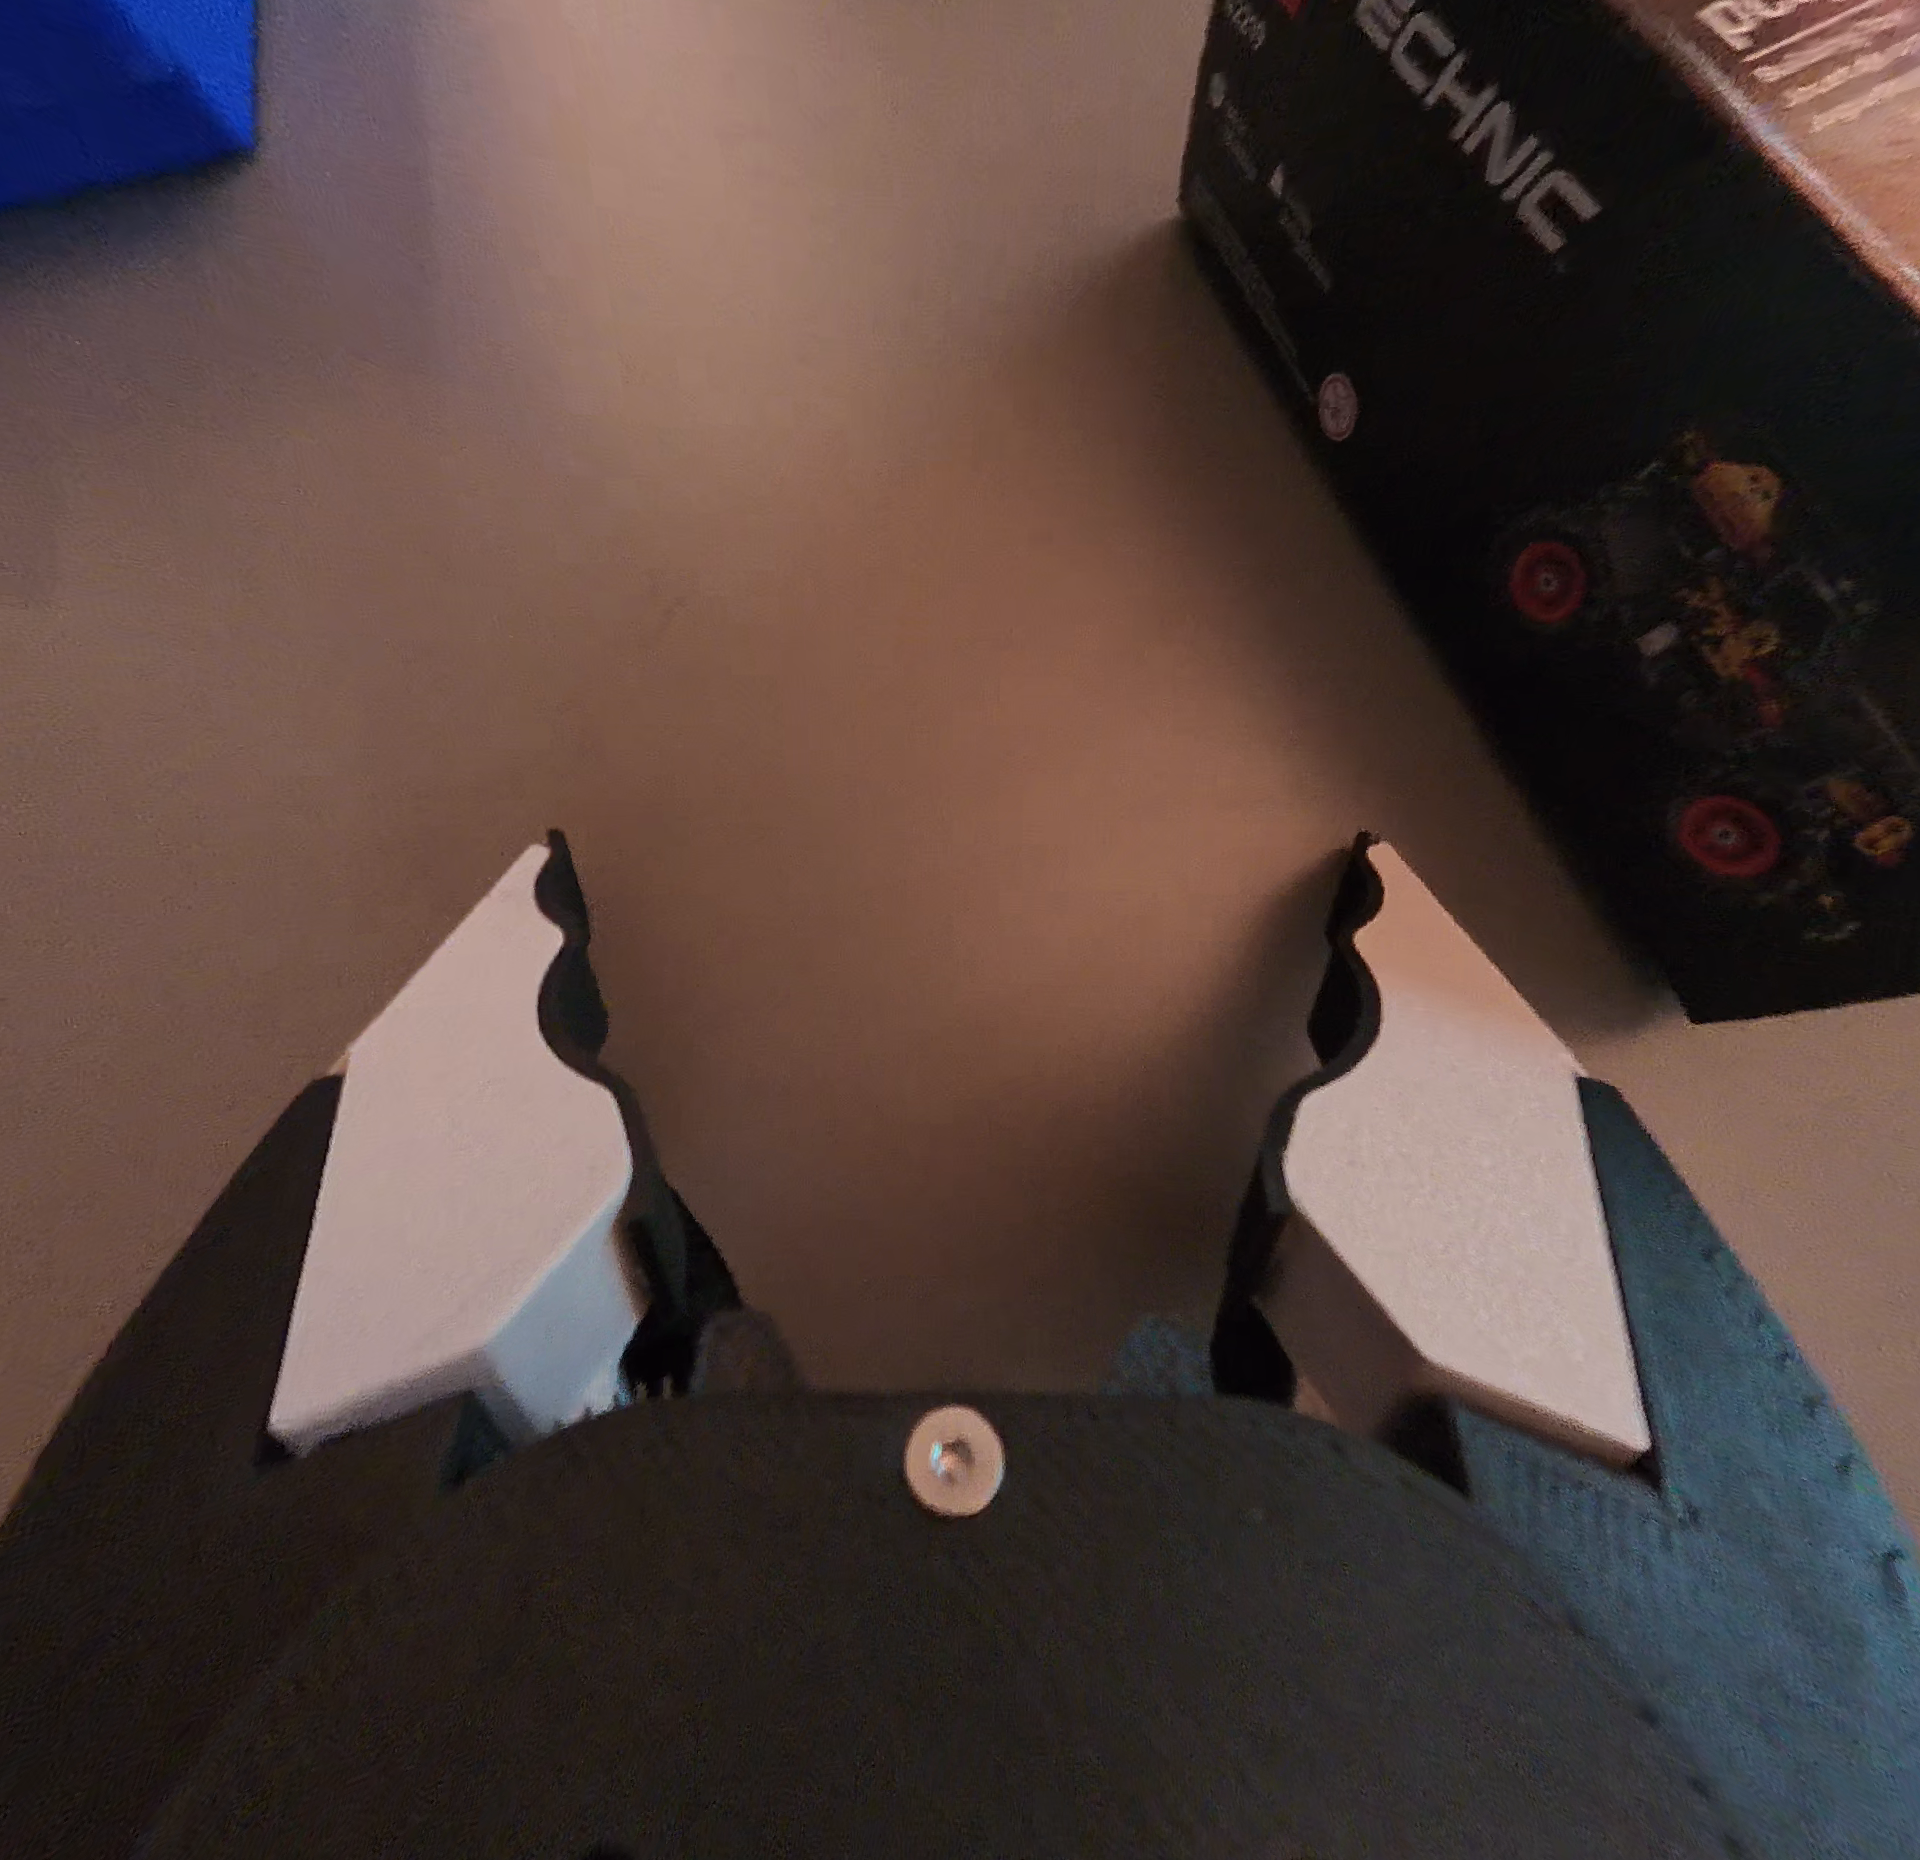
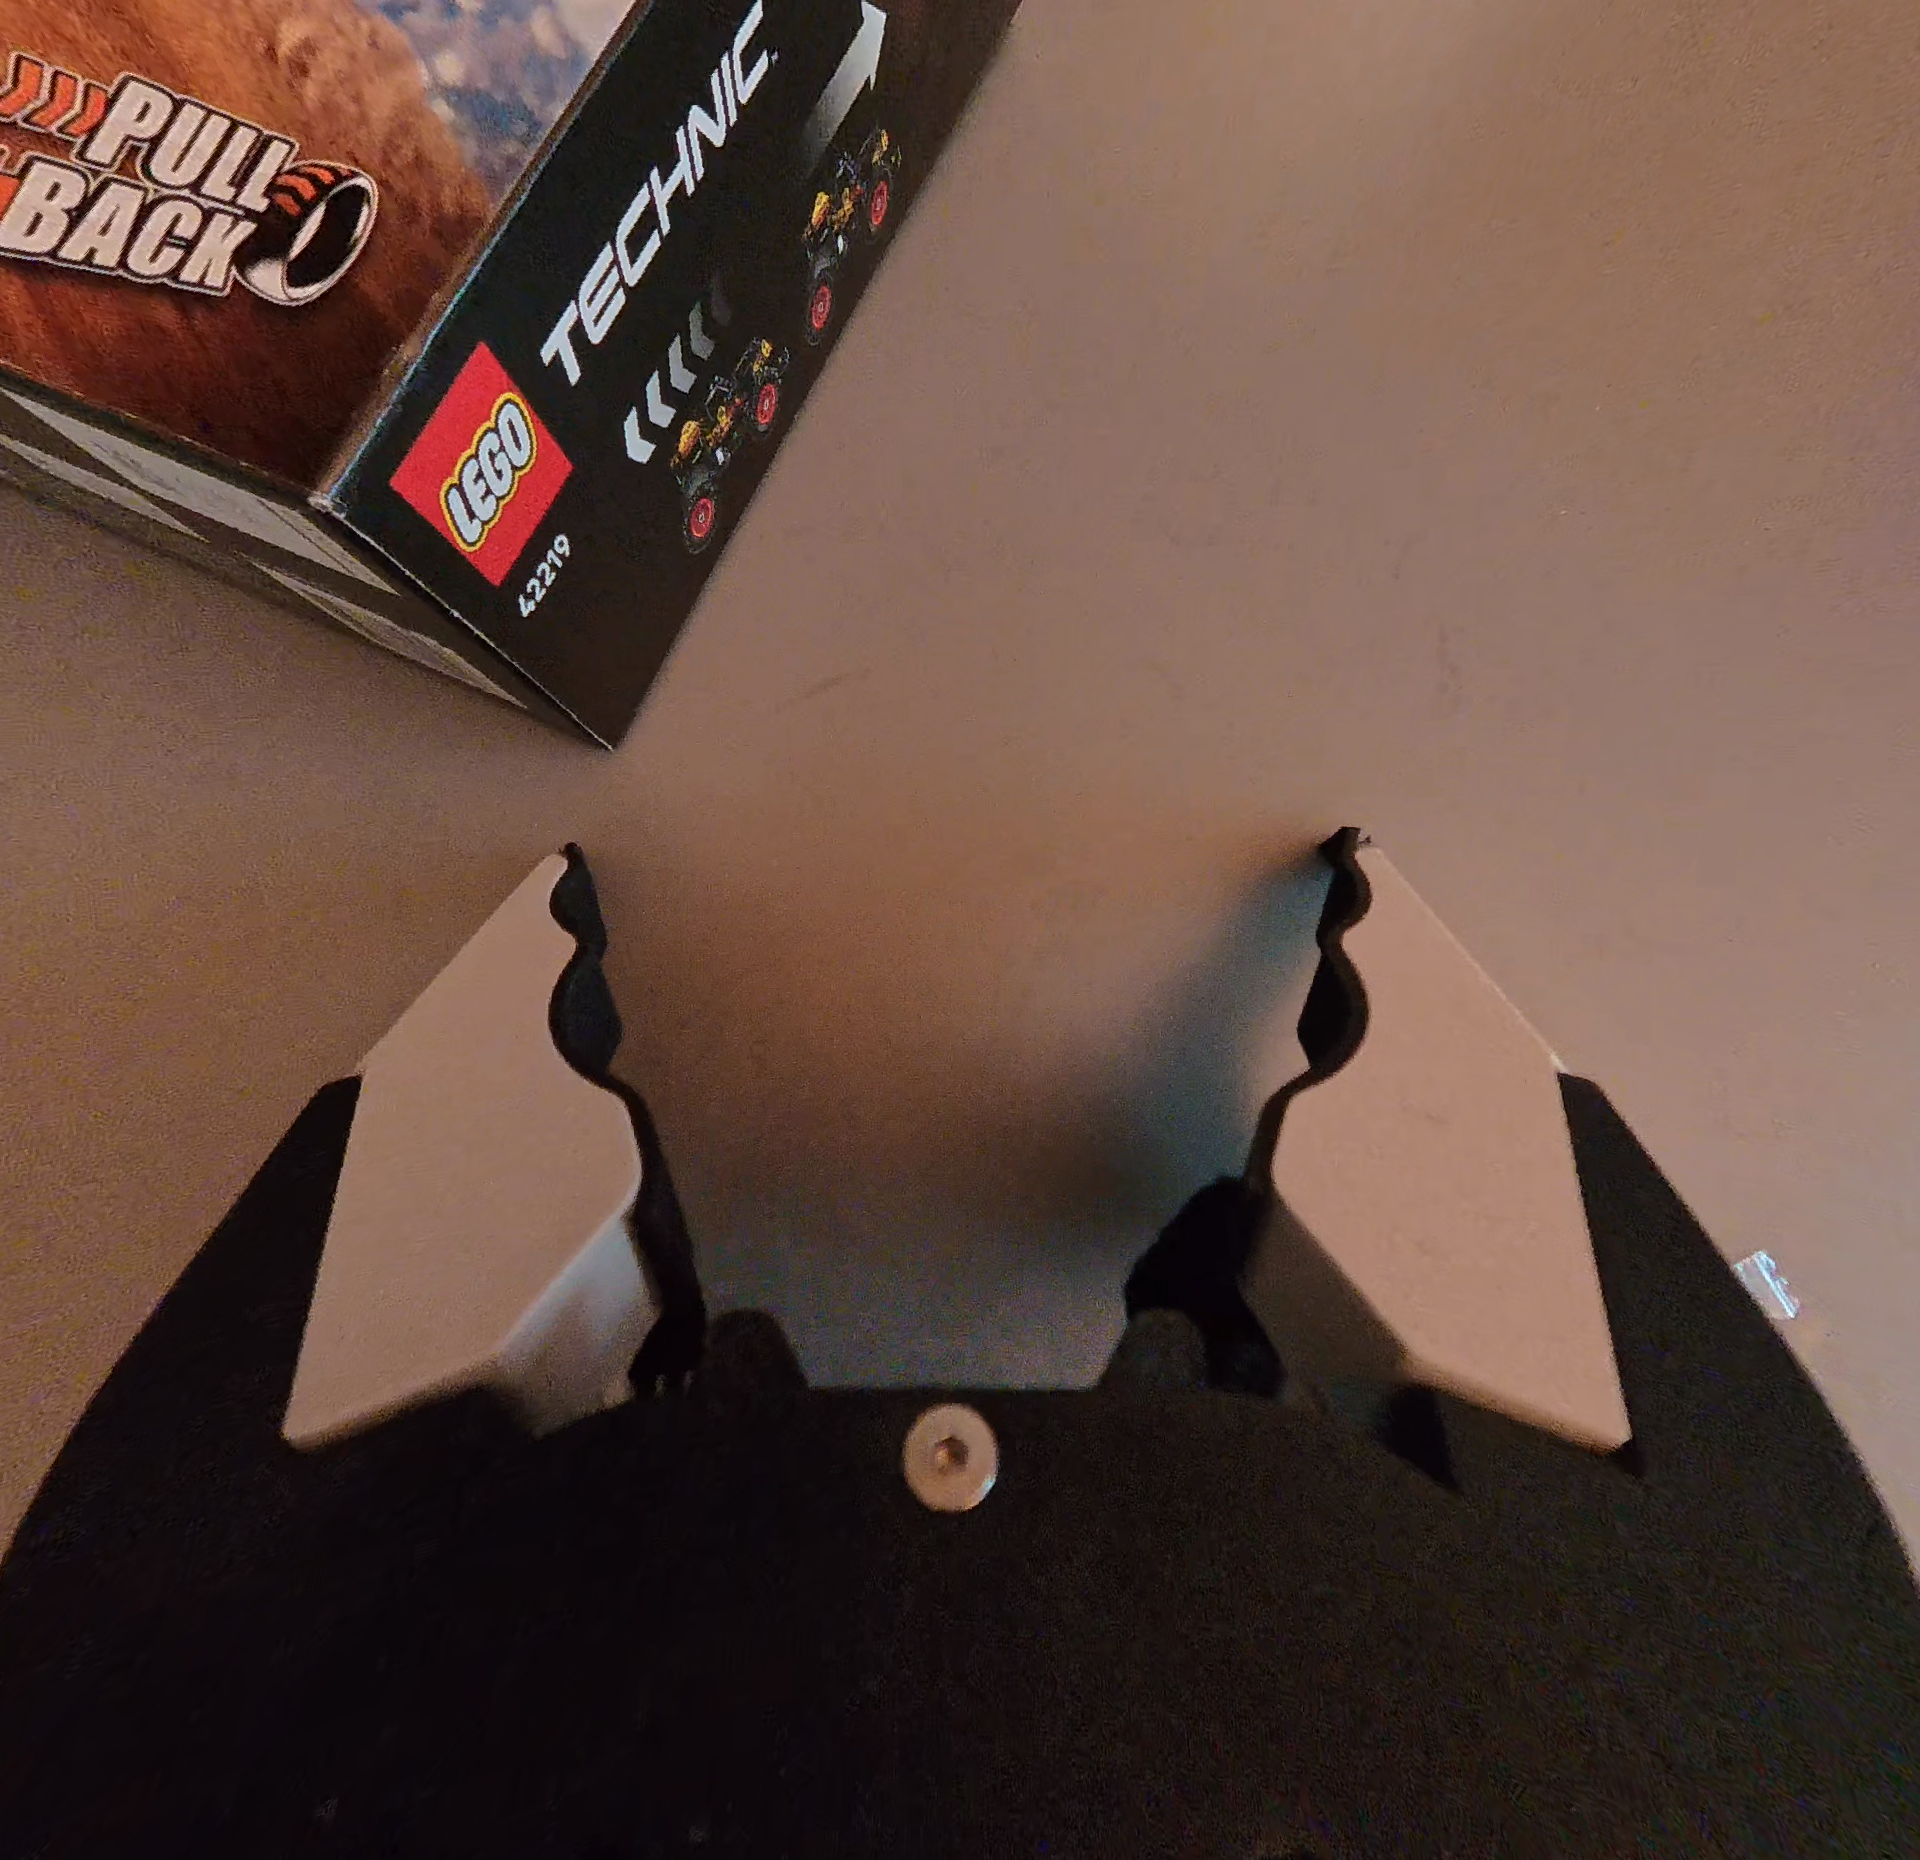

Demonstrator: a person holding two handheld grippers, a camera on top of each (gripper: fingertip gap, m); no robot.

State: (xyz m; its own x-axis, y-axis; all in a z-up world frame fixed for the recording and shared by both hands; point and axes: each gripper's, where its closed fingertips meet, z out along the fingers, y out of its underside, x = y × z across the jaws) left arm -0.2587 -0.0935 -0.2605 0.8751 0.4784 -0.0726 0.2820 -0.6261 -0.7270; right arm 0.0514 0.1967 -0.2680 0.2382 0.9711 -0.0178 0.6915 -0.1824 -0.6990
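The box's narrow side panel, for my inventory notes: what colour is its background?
Black, on the toy box; clearest in the right wrist view.

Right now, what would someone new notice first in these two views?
The toy box, black-sided with a reddish printed top, lies on the table, upper left of the open right gripper. In the left view it sits right of the open left gripper; a blue object fills the top-left corner.

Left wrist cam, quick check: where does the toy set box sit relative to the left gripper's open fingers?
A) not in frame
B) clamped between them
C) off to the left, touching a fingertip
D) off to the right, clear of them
D: the black toy set box lies on the table right of the left gripper, whose jaws stand open with only bare tabletop between them.
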